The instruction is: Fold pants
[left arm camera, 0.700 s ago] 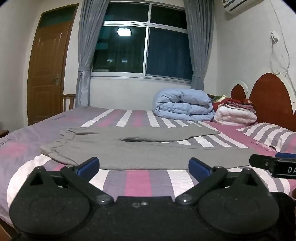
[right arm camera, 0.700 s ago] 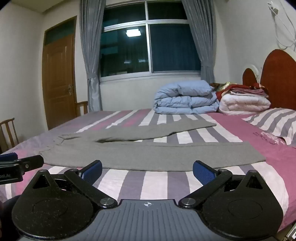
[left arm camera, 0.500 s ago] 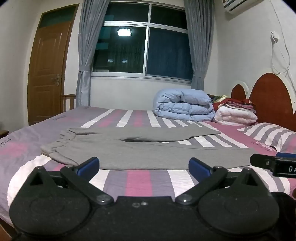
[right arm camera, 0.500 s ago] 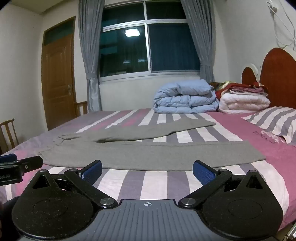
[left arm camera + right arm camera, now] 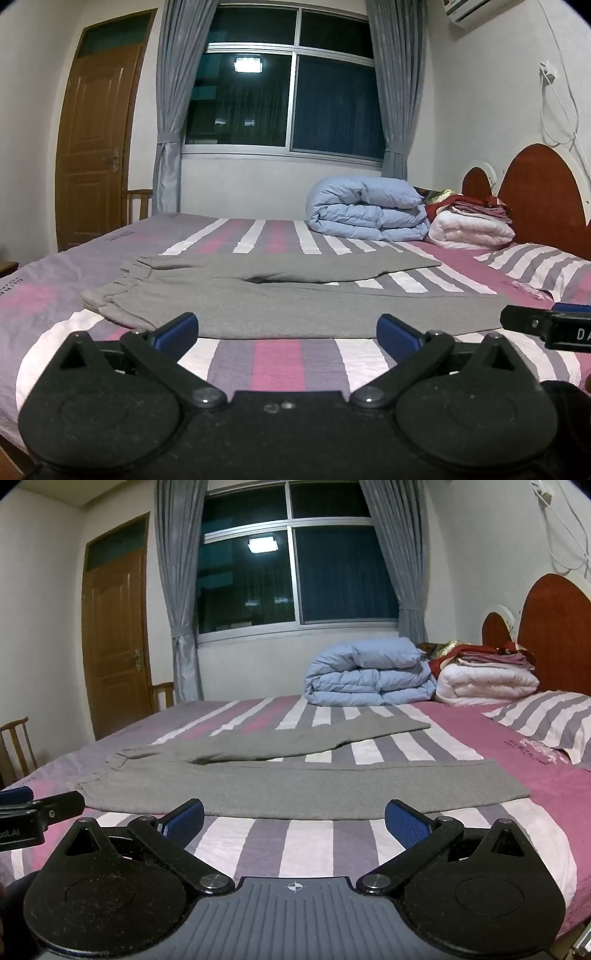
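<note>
1. Bed [image 5: 288, 363] w/ striped sheet is seen in both views; it carries everything.
2. Pants [image 5: 295, 306] (grey) are laid flat across the bed, waistband at left, legs running right. The legs are spread in a V: far leg [image 5: 295, 740] is angled away from near leg [image 5: 314, 786]. No fold is made yet.
3. Folded blue duvet [image 5: 365, 212] and white blanket stack [image 5: 472, 229] are seen at the far side near the headboard, well apart from the pants.
4. Left tool [image 5: 287, 330]: jaws are spread wide, nothing between them, held short of the near pants edge.
5. Right tool [image 5: 294, 821]: likewise wide open, empty, short of the near leg hem.
6. Change vs. prev. frames: none seen; both tools and cloth are unmoved. Judged: task at start, first grab of the pants pending.
</note>
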### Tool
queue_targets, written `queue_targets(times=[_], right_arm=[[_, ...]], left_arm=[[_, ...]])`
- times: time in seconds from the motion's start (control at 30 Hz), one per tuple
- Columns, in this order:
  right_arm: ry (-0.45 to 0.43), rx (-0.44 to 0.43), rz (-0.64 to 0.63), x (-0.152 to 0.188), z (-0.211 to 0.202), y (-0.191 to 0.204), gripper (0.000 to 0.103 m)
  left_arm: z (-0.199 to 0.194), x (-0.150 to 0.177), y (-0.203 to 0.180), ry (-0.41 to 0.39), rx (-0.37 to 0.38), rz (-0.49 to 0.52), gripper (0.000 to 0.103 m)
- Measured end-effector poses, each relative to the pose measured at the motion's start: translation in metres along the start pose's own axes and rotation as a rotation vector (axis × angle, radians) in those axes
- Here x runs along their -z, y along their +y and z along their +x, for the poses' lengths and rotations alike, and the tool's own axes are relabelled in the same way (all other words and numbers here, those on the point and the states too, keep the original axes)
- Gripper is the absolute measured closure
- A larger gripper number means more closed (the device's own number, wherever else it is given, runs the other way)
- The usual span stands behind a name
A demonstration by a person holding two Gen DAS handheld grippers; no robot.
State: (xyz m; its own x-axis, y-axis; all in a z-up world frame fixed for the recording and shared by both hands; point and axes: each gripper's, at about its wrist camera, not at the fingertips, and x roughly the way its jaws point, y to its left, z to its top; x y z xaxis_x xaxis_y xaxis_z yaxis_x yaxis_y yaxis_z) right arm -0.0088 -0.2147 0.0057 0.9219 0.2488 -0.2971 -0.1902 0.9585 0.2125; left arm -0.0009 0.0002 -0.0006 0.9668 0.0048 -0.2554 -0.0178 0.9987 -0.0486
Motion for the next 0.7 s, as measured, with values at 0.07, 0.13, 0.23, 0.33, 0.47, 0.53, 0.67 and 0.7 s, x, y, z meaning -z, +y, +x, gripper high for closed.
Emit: queue_targets(times=[0.07,0.13,0.23,0.33,0.47,0.53,0.67,0.7], right_arm=[[0.001,-0.001,0.0,0.0003,0.0005,-0.0002,0.0],[0.0,0.0,0.001,0.0003,0.0003,-0.0006,0.0],[0.001,-0.001,0.002,0.0004,0.0003,-0.0007,0.0],[0.001,-0.001,0.002,0.0004,0.0004,-0.001,0.0],[0.002,-0.002,0.002,0.0006,0.0006,-0.0011,0.0],[0.003,-0.002,0.002,0.0005,0.0007,-0.0011,0.0],[0.003,-0.001,0.004,0.0011,0.0012,-0.0011,0.0],[0.003,-0.001,0.003,0.0011,0.0011,-0.001,0.0]], left_arm=[[0.0014,-0.0008,0.0015,0.001,0.0,0.001,0.006],[0.0014,-0.0008,0.0017,0.0,-0.001,0.0,0.006],[0.0016,-0.0011,0.0023,-0.001,-0.002,0.001,0.006],[0.0014,-0.001,0.0021,-0.001,-0.002,0.002,0.006],[0.0025,-0.0002,0.0025,0.001,0.002,0.001,0.006],[0.0021,-0.0002,0.0018,0.0,-0.001,0.003,0.006],[0.0022,-0.0002,0.002,-0.001,0.0,0.003,0.006],[0.0026,-0.0002,0.0019,0.0,0.002,0.004,0.006]])
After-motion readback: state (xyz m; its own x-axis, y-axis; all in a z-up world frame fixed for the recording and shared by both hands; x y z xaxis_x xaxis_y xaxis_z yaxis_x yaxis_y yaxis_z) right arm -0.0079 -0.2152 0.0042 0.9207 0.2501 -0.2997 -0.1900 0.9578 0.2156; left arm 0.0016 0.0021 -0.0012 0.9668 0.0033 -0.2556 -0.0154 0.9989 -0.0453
